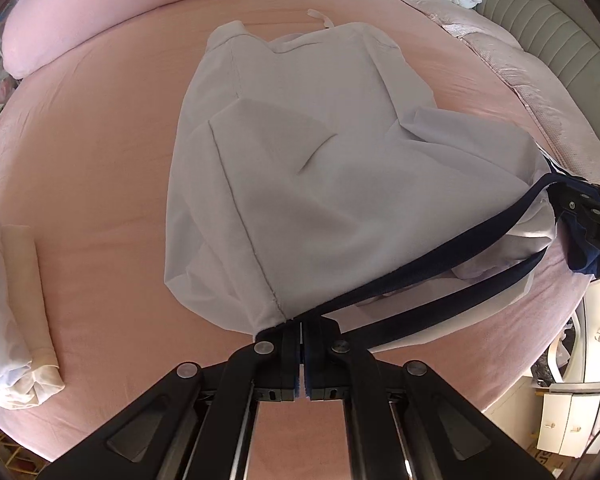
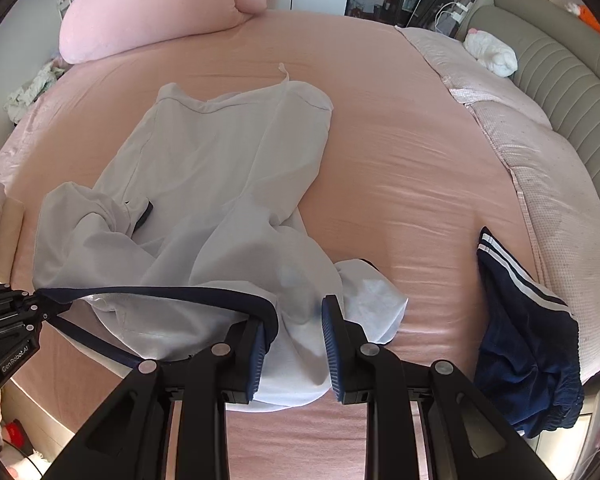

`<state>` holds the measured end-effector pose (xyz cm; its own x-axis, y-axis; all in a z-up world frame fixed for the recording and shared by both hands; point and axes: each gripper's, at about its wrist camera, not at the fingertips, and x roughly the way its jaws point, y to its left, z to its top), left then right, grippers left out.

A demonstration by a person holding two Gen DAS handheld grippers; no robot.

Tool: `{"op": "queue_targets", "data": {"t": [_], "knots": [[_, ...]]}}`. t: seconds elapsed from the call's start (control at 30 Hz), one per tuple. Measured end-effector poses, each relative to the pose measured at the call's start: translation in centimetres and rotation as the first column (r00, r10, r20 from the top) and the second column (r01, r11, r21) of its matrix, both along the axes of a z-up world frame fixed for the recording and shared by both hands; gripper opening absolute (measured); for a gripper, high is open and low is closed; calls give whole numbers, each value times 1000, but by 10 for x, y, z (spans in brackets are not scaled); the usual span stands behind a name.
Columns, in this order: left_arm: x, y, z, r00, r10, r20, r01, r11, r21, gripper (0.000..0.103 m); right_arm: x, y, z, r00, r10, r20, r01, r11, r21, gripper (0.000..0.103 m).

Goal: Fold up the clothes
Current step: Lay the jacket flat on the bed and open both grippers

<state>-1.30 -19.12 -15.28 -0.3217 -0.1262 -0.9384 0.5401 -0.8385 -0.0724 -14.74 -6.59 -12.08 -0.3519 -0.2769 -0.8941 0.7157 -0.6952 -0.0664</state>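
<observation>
One white garment (image 1: 300, 168), one navy shorts (image 2: 528, 340), two folded clothes (image 1: 8, 304), one pink pillow (image 2: 160, 8).

Both tongs are matte black linkages with round silver rivets at the pivots and blue ribbed pads inside the fingers. The left tongs (image 1: 301, 326) and right tongs (image 2: 296, 320) match; white "GenRobot.AI" lettering marks the left tongs' side.

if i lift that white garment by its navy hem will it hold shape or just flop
The white garment will probably flop: it already lies in soft folds and creases on the bed. It looks thin and light, so likely easy to lift. The navy hem stretched from the left claw suggests it sags between grip points.
</observation>
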Motion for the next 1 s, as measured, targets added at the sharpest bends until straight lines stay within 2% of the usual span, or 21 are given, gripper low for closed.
{"op": "queue_targets", "data": {"t": [0.1, 0.3, 0.43, 0.53, 0.63, 0.73, 0.87, 0.97, 1.0], "knots": [[9, 3, -6, 999, 35, -21, -35, 999, 26, 2, 4, 7, -9, 1000, -13, 15, 13, 1000, -4, 26], [39, 4, -12, 990, 112, -85, -100, 986, 133, 2, 20, 27, -11, 999, -42, 6, 43, 999, -31, 27], [59, 10, -8, 988, 125, -95, -111, 984, 142, 2, 38, 38, -14, 1000, -24, 17, 24, 1000, -13, 27], [77, 17, -4, 982, 146, -120, -127, 980, 156, 2, 55, 48, -19, 1000, -23, -7, 23, 1000, 15, 27], [94, 23, 0, 976, 152, -157, -125, 977, 173, 2, 69, 60, -19, 999, -45, -25, 45, 999, -3, 27], [105, 31, 6, 971, 146, -189, -118, 982, 148, 2, 75, 70, -18, 998, -60, -4, 60, 997, -39, 27], [118, 36, 13, 967, 174, -185, -174, 985, 18, 2, 79, 80, -16, 995, -96, -23, 95, 994, -57, 27], [133, 24, 12, 952, 215, -217, -204, 976, 72, 2, 81, 92, -14, 992, -128, 13, 128, 985, -113, 28], [137, 20, 11, 944, 234, -233, -216, 971, 99, 2, 82, 95, -14, 991, -133, 23, 135, 982, -131, 32]]}}
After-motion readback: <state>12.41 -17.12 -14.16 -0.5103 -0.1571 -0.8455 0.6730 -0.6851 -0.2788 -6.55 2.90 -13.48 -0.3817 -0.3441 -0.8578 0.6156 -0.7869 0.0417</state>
